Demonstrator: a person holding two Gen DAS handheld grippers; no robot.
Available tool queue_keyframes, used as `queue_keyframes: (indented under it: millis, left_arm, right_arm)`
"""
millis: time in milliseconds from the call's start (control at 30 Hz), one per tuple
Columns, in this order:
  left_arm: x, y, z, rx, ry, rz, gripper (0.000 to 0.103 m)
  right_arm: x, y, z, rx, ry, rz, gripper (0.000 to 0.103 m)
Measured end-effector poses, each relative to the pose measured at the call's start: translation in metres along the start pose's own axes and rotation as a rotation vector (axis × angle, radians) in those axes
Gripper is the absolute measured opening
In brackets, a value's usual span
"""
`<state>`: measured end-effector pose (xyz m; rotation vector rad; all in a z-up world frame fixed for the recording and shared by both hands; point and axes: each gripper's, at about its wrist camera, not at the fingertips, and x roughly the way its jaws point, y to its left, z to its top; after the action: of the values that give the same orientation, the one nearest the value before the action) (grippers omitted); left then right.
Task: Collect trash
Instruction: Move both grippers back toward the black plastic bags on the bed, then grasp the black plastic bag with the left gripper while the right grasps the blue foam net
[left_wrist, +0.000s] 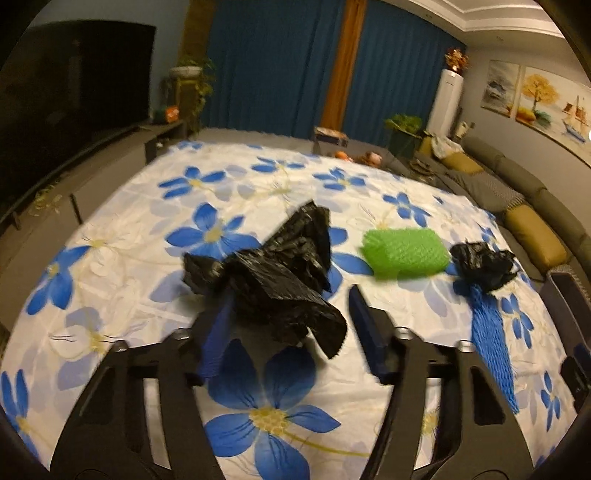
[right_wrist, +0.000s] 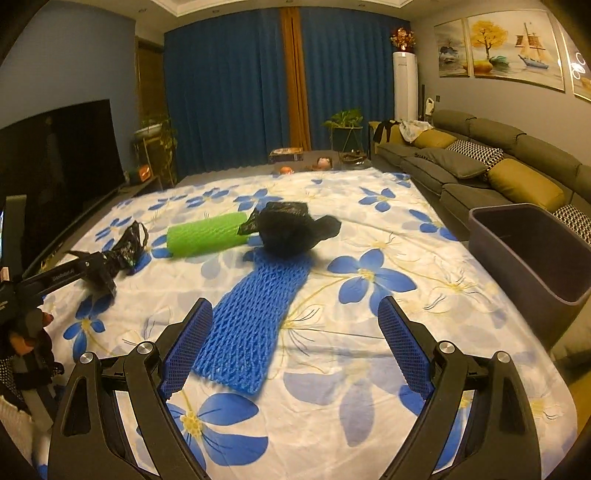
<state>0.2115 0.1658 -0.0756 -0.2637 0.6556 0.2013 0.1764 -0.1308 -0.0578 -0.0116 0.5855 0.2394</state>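
Note:
A crumpled black plastic bag (left_wrist: 273, 269) lies on the flowered cloth (left_wrist: 122, 229), between and just beyond the fingers of my open left gripper (left_wrist: 291, 295); its flap drapes over the left finger. It also shows in the right wrist view (right_wrist: 122, 251) with the left gripper at it. A green foam net roll (left_wrist: 406, 254) (right_wrist: 207, 234), a second black bag (left_wrist: 484, 264) (right_wrist: 291, 229) and a flat blue foam net (left_wrist: 493, 339) (right_wrist: 255, 314) lie to the right. My right gripper (right_wrist: 295, 332) is open and empty, just short of the blue net.
A dark grey bin (right_wrist: 532, 251) stands at the cloth's right edge, its edge also in the left wrist view (left_wrist: 569, 314). A grey sofa (right_wrist: 480, 162) with cushions runs along the right. A television (right_wrist: 55, 166) on a low stand is at the left. Plants and blue curtains are behind.

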Motion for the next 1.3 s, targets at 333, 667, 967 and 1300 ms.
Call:
queue_keyframes:
  millis: [333, 667, 967, 1300]
  left_arm:
    - [0.004, 0.011, -0.002, -0.039, 0.03, -0.088, 0.0]
    - [-0.063, -0.017, -0.002, 0.057, -0.119, -0.135, 0.0]
    - [-0.108, -0.023, -0.022, 0.043, -0.176, -0.184, 0.0]
    - [-0.119, -0.023, -0.037, 0.033, -0.162, -0.193, 0.0]
  right_arm:
    - [0.031, 0.02, -0.004, -0.022, 0.083, 0.009, 0.088]
    - [0.057, 0.028, -0.003, -0.024, 0.187, 0.019, 0.079]
    - [0.082, 0.022, -0.01, 0.012, 0.313, 0.045, 0.071]
    - [0.077, 0.03, -0.011, -0.016, 0.305, 0.098, 0.027]
